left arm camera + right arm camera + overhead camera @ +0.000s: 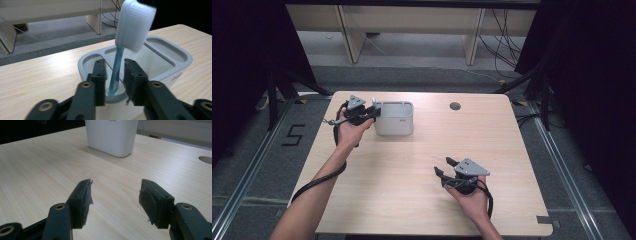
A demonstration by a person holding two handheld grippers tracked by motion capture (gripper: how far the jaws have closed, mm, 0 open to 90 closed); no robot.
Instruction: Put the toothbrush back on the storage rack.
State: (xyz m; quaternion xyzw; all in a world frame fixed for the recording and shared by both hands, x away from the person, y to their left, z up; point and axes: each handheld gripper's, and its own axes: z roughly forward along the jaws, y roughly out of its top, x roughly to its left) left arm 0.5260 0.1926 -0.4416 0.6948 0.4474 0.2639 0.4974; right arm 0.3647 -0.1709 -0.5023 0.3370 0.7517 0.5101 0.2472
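Toothbrush (pixel 133 25): white head with a dense block of white bristles, translucent blue-teal handle. It stands tilted, head up, handle end down inside the near corner compartment of the holder (pixel 175 72). In the left gripper view the head sits close to the lens and blurs a little.

Holder is a white-grey rounded-rectangle tub with a thick rim, split into several compartments; I can make out at least three from the left gripper view, exact count unclear. Small lettering on one side, too small to read. In the high view it sits toward the far left-centre of the table (pixel 427 165).

Left gripper (pixel 115 75) is at the holder's left edge, held above the rim. Its jaws flank the blue handle with a narrow gap on each side; whether the pads actually touch the handle I cannot tell, they look slightly apart from it.

Right gripper (pixel 115 197) hovers low over bare tabletop at the near right, well apart from the holder, jaws spread wide with nothing between them. Holder's side wall shows beyond it in the right gripper view.

Counts: one toothbrush, one holder, two grippers, two hands, one table. One round cable hole (pixel 455 106) in the tabletop, far side, right of the holder.
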